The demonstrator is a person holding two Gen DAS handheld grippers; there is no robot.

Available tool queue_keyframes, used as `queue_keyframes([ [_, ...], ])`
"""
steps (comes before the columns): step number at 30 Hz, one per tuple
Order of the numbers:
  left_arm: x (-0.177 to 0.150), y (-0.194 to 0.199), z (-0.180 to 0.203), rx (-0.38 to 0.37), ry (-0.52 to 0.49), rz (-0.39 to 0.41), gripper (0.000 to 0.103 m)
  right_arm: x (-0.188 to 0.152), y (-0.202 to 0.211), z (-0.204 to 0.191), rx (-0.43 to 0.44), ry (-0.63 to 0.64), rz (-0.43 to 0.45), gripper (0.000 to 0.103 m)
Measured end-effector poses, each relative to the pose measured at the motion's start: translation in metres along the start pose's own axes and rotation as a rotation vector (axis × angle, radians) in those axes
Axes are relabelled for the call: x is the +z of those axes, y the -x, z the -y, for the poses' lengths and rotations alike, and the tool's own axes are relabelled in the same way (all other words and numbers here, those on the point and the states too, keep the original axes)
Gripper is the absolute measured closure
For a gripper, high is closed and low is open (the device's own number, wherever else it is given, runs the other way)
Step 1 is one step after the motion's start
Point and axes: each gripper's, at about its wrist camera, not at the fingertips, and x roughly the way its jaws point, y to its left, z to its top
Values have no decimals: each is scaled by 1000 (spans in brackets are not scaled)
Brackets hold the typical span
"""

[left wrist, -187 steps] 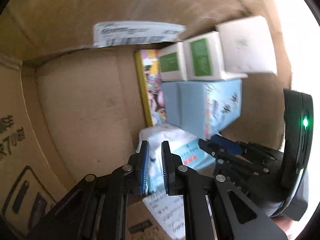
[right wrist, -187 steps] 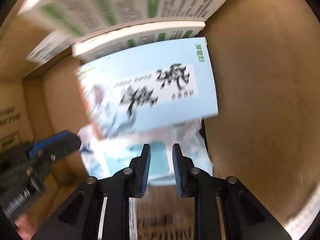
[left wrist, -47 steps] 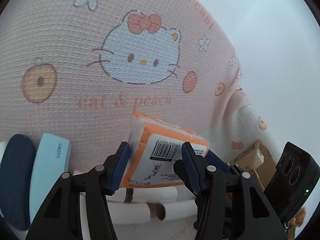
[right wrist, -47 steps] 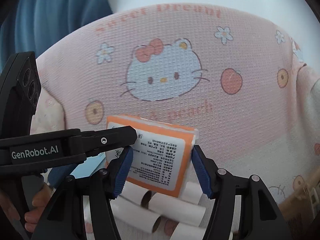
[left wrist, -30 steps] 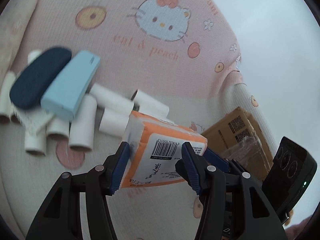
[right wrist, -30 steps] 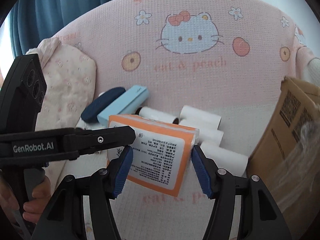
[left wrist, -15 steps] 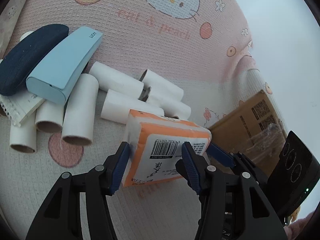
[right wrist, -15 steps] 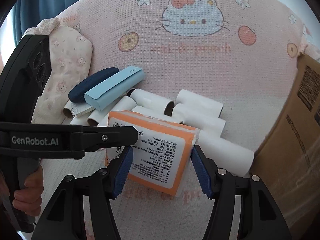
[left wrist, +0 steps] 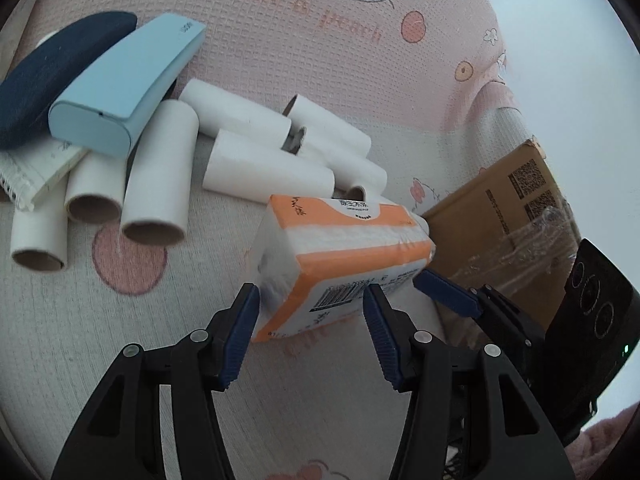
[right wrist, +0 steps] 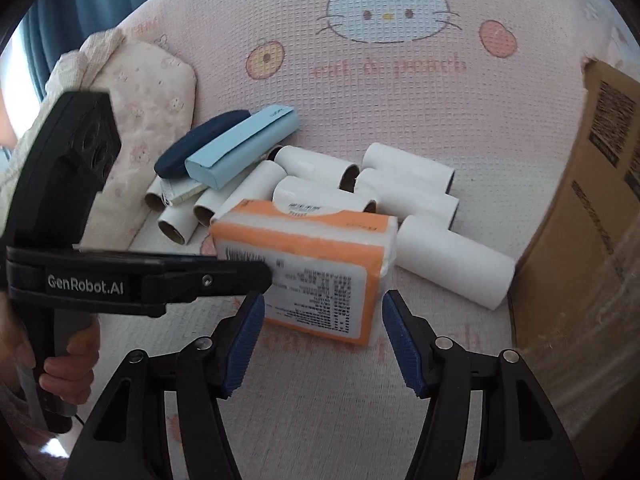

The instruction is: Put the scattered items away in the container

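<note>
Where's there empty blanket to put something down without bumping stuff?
Two bare patches: the blanket in front of the tissue pack, and the stretch around the cat picture behind the cardboard tubes. It's crowded in the middle, where tubes, the light blue case and dark blue case pile up between the pillow and cardboard box.

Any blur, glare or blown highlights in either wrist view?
Left wrist: tissue pack slightly soft, upper right corner washed out to white, strong fisheye bending. Right wrist: sharp on the paper tubes, glare on the cardboard box's plastic wrap.
</note>
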Motion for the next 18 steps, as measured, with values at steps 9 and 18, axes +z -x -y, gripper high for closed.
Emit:
queue_keyframes([
  [9, -6, 37, 11, 46, -24, 77, 45, 16, 30, 22, 13, -106, 7, 42],
  [18, -16, 18, 9, 101, -26, 2, 69, 3, 11, 27, 72, -114, -148, 64],
])
